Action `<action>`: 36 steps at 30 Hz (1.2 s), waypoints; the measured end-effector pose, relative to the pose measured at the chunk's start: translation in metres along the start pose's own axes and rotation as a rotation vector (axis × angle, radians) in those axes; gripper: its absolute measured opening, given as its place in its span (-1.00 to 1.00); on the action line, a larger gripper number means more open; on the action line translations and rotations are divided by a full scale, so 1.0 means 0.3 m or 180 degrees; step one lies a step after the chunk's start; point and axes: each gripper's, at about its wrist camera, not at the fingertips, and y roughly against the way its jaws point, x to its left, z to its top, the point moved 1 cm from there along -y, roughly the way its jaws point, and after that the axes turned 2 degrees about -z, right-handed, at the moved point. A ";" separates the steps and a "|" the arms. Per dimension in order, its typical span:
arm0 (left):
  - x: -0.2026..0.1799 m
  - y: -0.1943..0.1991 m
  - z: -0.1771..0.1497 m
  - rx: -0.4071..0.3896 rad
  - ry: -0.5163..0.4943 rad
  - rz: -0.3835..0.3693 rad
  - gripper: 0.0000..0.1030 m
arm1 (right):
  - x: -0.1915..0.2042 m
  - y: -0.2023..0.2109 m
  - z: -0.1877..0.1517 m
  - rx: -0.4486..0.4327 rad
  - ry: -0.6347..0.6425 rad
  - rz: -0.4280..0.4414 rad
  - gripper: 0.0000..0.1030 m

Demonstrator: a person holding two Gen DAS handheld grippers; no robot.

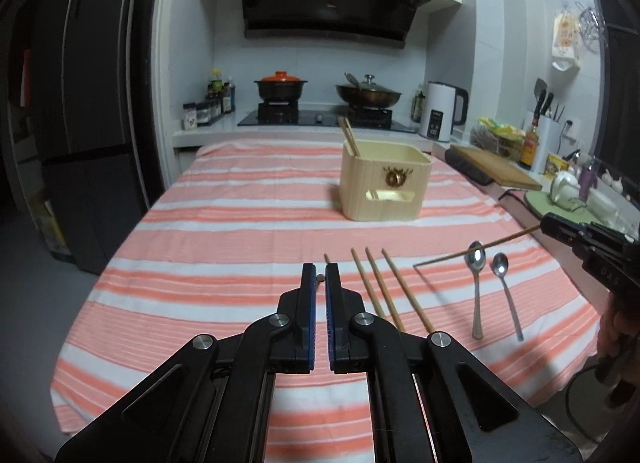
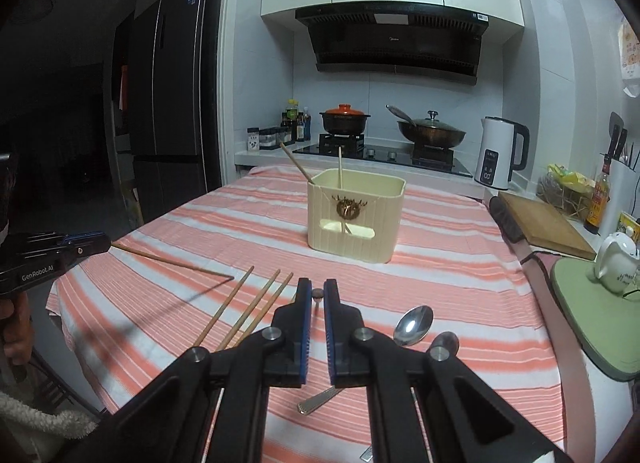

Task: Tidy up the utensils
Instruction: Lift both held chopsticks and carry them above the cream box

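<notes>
- Your left gripper point(image 1: 320, 277) pinches one chopstick point(image 2: 172, 261) end-on, raised over the striped tablecloth point(image 1: 240, 223).
- Your right gripper point(image 2: 318, 293) likewise pinches a chopstick point(image 1: 476, 251).
- Three loose chopsticks point(image 1: 384, 291) and two spoons point(image 1: 476, 283) lie on the cloth between you and the cream utensil holder point(image 1: 384, 183), which holds two chopsticks.

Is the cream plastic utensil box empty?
Not empty: two wooden chopsticks lean inside the cream plastic utensil box, sticking above its rim.
</notes>
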 end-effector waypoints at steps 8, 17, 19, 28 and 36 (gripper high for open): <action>0.015 0.025 0.109 -0.0184 0.0030 -0.0109 -0.97 | -0.027 0.022 0.079 -0.0164 -0.0016 0.0015 -0.88; -0.009 0.035 0.182 -0.0308 0.0041 -0.0201 -0.97 | -0.053 0.044 0.137 -0.0244 -0.0119 0.0055 -0.88; -0.015 0.032 0.194 -0.0319 0.0049 -0.0227 -0.97 | -0.052 0.048 0.146 -0.0252 -0.0122 0.0071 -0.88; -0.022 0.015 0.254 -0.0345 0.0121 -0.0350 -0.97 | -0.068 0.081 0.198 -0.0312 -0.0159 0.0140 -0.88; -0.057 0.017 0.320 -0.0426 0.0066 -0.0407 -0.97 | -0.085 0.106 0.247 -0.0394 -0.0154 0.0135 -0.88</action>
